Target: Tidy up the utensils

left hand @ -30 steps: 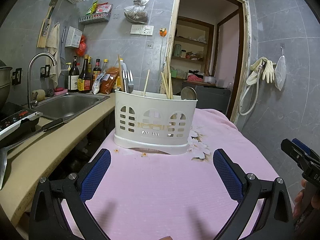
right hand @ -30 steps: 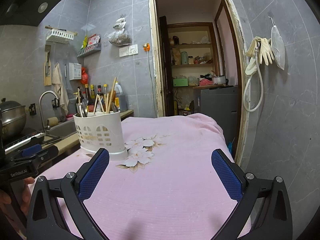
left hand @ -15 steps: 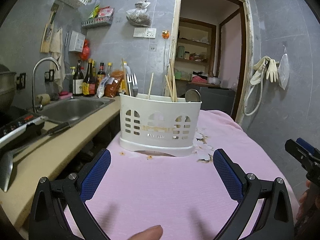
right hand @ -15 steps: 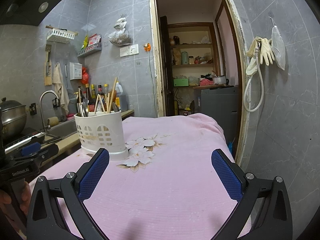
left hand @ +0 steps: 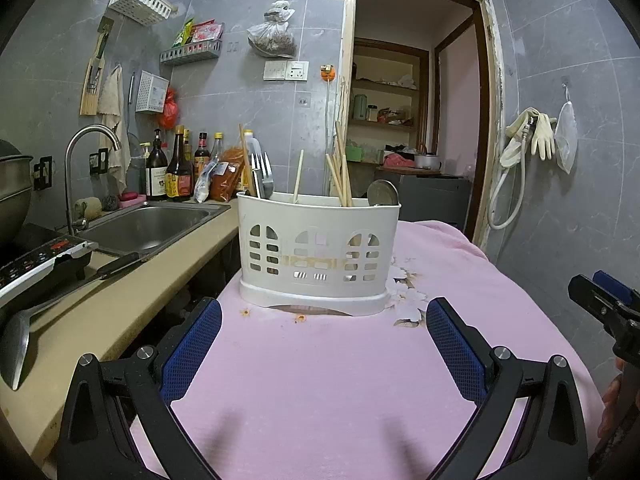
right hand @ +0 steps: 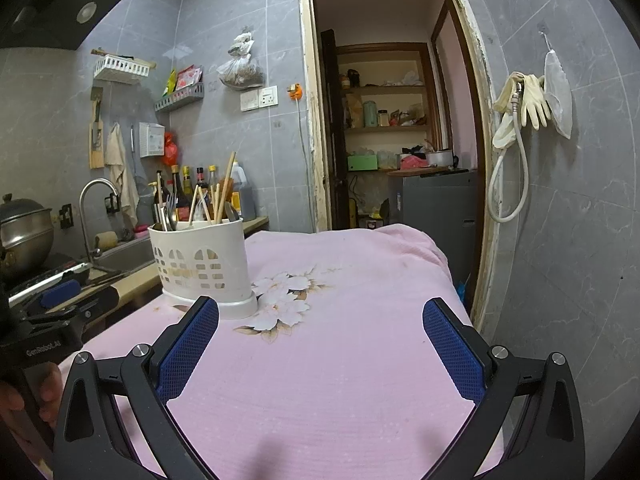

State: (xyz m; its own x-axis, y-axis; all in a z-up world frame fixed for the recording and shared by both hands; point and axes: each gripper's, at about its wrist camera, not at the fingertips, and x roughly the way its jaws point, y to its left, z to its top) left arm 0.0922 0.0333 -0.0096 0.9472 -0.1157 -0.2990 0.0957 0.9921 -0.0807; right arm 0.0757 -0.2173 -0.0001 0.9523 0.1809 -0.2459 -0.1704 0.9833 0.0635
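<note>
Two grippers hover over a pink cloth (left hand: 320, 380), each with its jaws spread wide and nothing between them: the left gripper (left hand: 323, 346) faces the caddy (left hand: 318, 254) head-on, while the right gripper (right hand: 320, 346) sits further right, with the caddy beyond its left finger. One caddy stands upright on the cloth's left part, beside a printed white flower (right hand: 280, 306); it is cream plastic, curved at the front, pierced with arched window-like slots and set on a wider base. Its front shows three arched windows. Inside, at the left end, stand metal forks (left hand: 262, 174) and a chopstick; their exact number is hard to tell. One chopstick (left hand: 298, 176) leans in the middle, about three more chopsticks (left hand: 340, 170) cluster to the right, and one round spoon bowl (left hand: 383, 193) pokes up at the right end. Beyond the cloth's left edge runs a counter (left hand: 120, 300) with one sink (left hand: 148, 226), one tap (left hand: 86, 160) and a row of bottles (left hand: 178, 168).
</note>
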